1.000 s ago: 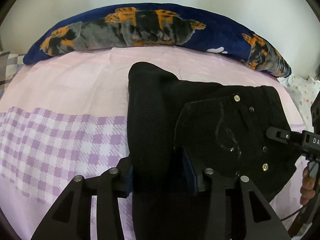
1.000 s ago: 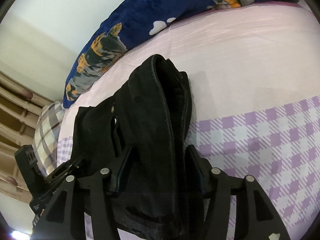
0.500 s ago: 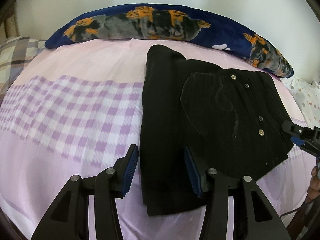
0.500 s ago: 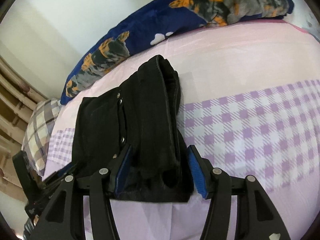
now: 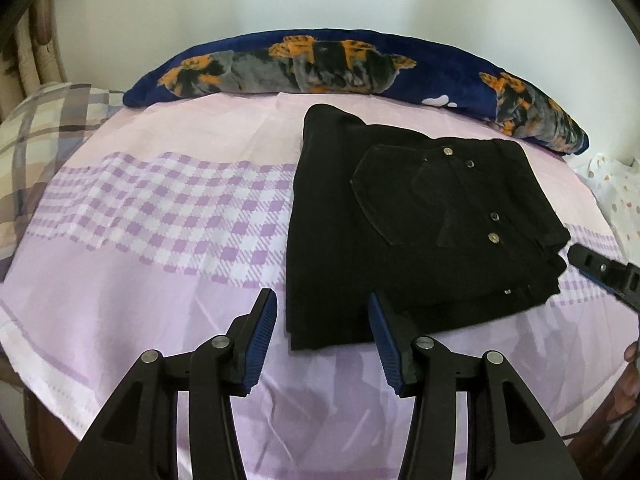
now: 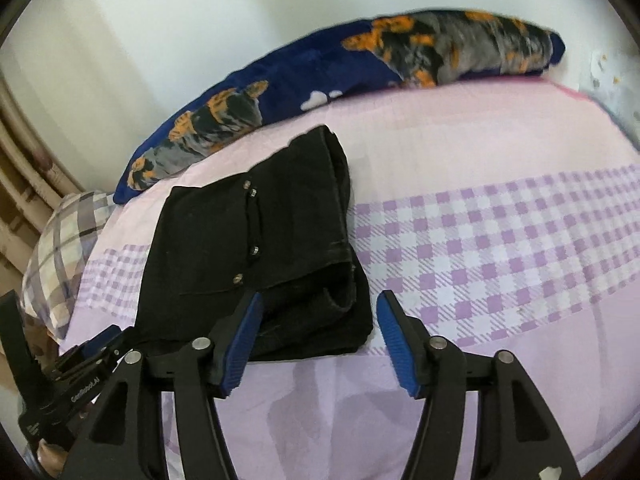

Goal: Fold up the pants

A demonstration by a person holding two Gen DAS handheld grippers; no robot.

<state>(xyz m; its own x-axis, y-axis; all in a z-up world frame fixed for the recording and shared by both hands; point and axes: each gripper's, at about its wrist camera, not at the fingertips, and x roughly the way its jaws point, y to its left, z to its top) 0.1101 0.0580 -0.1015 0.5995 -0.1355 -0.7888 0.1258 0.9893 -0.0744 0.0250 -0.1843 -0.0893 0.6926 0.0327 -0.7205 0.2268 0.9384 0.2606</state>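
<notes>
A: Nearest, low in the frame, the left gripper stands released, nothing between its pads. The right gripper is spreading its jaws, the pants' near edge showing in the gap, unpinched.

B: And the pants?

A: Centre-right in the left view, a compact black stack on the lilac sheet, pocket up. Folding looks finished, perhaps some squaring left.

B: Beyond?

A: The blue pillow, along the upper frame.
</notes>
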